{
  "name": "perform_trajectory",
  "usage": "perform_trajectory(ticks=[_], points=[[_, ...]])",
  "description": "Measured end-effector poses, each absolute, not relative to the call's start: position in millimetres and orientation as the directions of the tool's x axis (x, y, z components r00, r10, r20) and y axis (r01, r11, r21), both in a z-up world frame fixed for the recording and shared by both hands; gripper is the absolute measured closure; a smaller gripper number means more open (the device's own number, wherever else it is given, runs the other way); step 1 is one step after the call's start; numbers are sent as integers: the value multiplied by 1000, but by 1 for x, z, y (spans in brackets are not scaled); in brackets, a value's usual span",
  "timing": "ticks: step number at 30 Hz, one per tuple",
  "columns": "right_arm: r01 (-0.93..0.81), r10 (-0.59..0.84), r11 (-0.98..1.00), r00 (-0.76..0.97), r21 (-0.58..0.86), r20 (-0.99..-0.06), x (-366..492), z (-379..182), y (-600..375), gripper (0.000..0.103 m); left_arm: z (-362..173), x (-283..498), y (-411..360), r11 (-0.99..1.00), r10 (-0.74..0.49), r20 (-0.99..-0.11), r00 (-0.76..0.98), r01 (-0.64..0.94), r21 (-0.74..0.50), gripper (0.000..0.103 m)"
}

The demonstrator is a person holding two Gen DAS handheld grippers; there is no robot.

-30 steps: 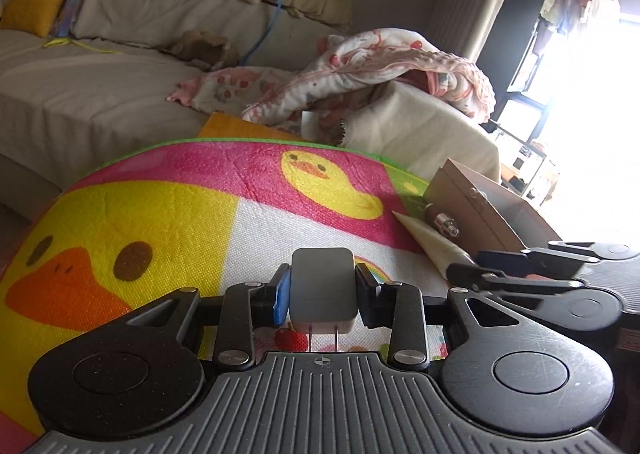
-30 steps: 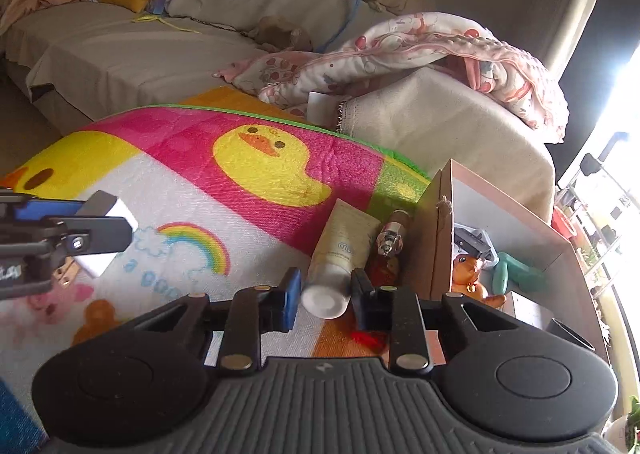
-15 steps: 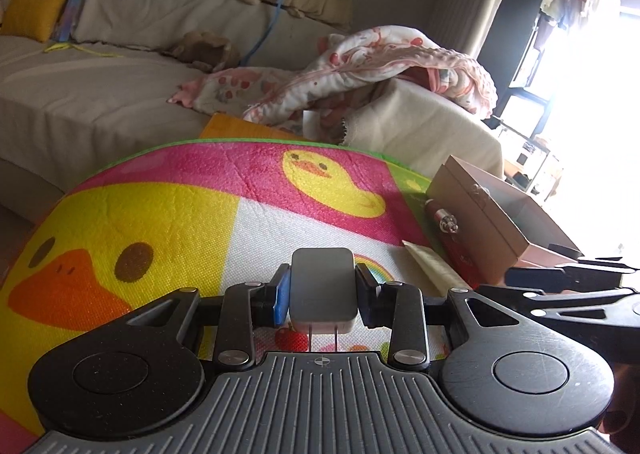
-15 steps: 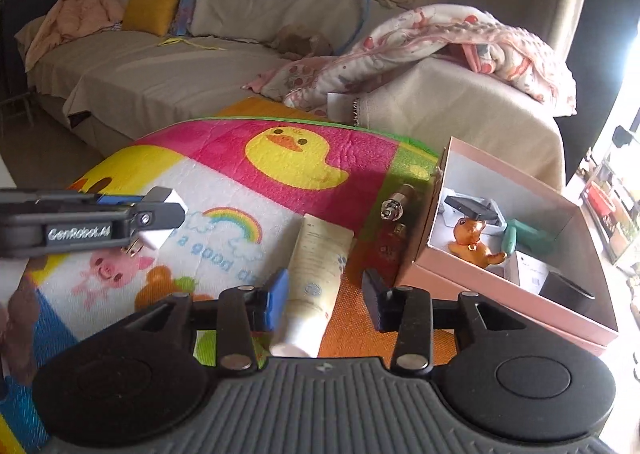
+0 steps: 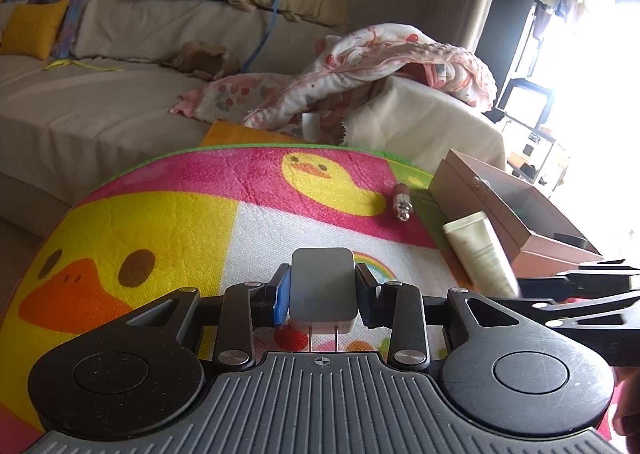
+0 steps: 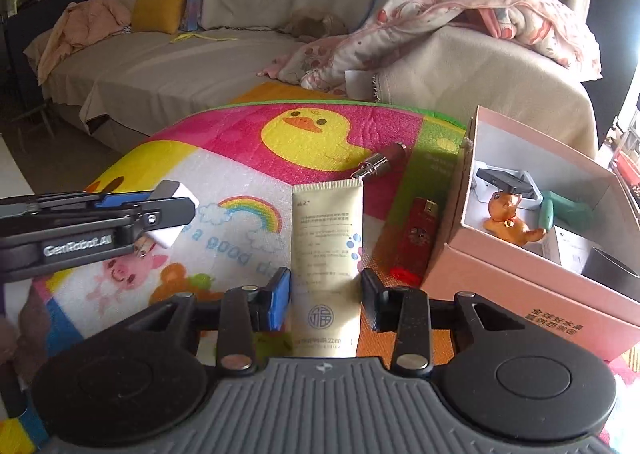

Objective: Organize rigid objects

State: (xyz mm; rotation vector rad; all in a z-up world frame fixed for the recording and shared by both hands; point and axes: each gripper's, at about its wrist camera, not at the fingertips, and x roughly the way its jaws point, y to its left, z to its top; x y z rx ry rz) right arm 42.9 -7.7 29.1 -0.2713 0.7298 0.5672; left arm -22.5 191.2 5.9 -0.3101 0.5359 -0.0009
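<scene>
Left gripper (image 5: 322, 296) clamped on a small white plug-in charger block (image 5: 322, 290), prongs pointing back at the camera.

Right gripper (image 6: 325, 296) is closing round a cream squeeze tube (image 6: 325, 250) lying lengthwise on the duck-print mat (image 6: 240, 158), pads not quite touching. Only the right view shows inside the pink cardboard box (image 6: 520, 294).
</scene>
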Motion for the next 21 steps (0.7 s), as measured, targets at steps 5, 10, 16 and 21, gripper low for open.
perform_trajectory(ticks=[5, 10, 16, 21], points=[[-588, 446, 808, 641, -27, -625, 0, 59, -63, 67, 11, -40, 157, 971, -164, -543, 823, 36, -238, 66], [-541, 438, 841, 714, -33, -546, -30, 87, -127, 86, 26, -55, 112, 951, -305, -584, 752, 205, -232, 66], [-469, 411, 883, 806, -36, -427, -46, 117, -183, 89, 69, -56, 72, 931, -365, -520, 772, 304, -202, 66], [-442, 408, 897, 831, -4, -378, -45, 132, -209, 90, 97, -50, 51, 915, -402, -487, 775, 356, -189, 66]])
